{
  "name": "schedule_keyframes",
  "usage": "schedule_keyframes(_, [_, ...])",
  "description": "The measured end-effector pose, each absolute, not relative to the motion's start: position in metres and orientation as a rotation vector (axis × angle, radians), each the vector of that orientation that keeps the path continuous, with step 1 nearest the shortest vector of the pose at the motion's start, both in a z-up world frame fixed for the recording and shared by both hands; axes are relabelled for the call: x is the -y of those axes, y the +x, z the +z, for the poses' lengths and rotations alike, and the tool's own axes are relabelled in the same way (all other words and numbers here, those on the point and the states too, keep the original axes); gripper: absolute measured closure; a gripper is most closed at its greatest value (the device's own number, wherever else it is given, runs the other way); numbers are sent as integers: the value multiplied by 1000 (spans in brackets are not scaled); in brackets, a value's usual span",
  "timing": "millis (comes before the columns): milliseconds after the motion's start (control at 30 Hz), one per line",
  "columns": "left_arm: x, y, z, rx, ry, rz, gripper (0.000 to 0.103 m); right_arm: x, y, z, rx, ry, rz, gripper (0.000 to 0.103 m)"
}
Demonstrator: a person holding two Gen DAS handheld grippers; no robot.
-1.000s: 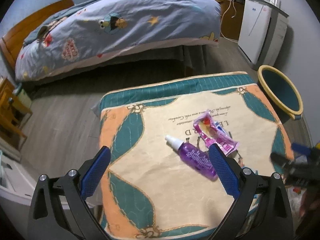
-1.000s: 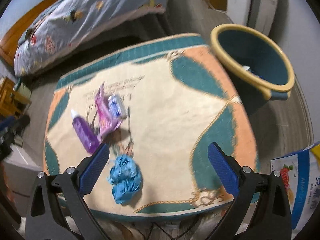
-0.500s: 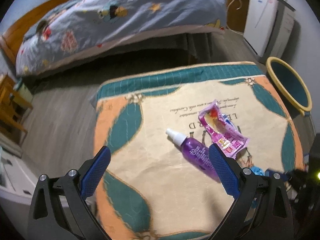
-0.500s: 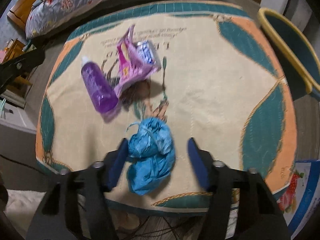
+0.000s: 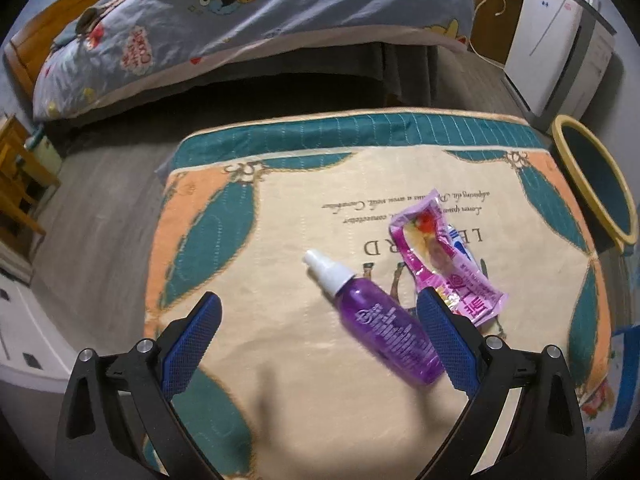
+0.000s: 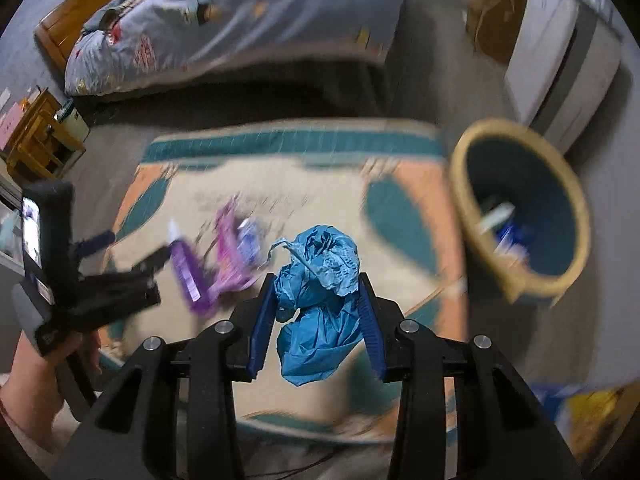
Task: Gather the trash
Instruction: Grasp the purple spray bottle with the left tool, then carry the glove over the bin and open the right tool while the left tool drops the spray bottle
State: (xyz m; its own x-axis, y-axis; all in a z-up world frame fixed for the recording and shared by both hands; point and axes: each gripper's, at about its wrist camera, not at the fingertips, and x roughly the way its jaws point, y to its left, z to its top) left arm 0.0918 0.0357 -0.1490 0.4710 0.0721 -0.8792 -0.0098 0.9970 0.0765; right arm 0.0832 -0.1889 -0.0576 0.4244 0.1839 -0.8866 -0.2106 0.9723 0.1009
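Bottle (image 5: 380, 324) lay on mat (image 5: 280, 280), wrapper (image 5: 444, 268) just right of it, touching. Bin (image 5: 592, 184) stood off mat's right edge w/ scraps inside. Bed (image 5: 248, 12) was behind mat. Crumpled wad (image 6: 320, 296) sat btwn right gripper (image 6: 318, 320) pads, above mat.

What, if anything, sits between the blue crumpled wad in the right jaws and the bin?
Nothing visible. The right gripper has just closed on the blue wad; only bare quilted mat lies toward the yellow-rimmed bin, whose mouth is uncovered.
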Motion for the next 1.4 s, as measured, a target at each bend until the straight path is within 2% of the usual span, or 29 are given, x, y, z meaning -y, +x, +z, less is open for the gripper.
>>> schedule_keyframes(67, [-29, 93, -156, -1075, 83, 57, 6, 201, 86, -55, -1057, -44, 234, 64])
schedule_keyframes(200, [-24, 98, -176, -1125, 14, 34, 7, 223, 101, -69, -1111, 147, 226, 64])
schedule_keyframes(300, [-19, 100, -186, -1156, -14, 17, 11, 225, 103, -68, -1094, 121, 224, 64])
schedule_keyframes(333, [-17, 101, -188, -1160, -19, 7, 14, 227, 102, -69, -1097, 125, 224, 64])
schedule_keyframes(400, [-11, 103, -195, -1194, -15, -18, 33, 232, 106, -71, -1113, 173, 228, 64])
schedule_keyframes(533, [-8, 103, -201, -1209, 0, -25, 43, 231, 108, -73, -1120, 160, 226, 64])
schedule_keyframes(700, [-14, 102, -199, -1201, 7, -14, 67, 230, 108, -70, -1106, 156, 232, 64])
schedule_keyframes(1000, [-36, 99, -161, -1056, -22, 45, 68, 238, 108, -68, -1095, 163, 221, 64])
schedule_keyframes(1400, [47, 95, -70, -831, 130, -239, 68, 288, 123, -42, -998, 295, 145, 64])
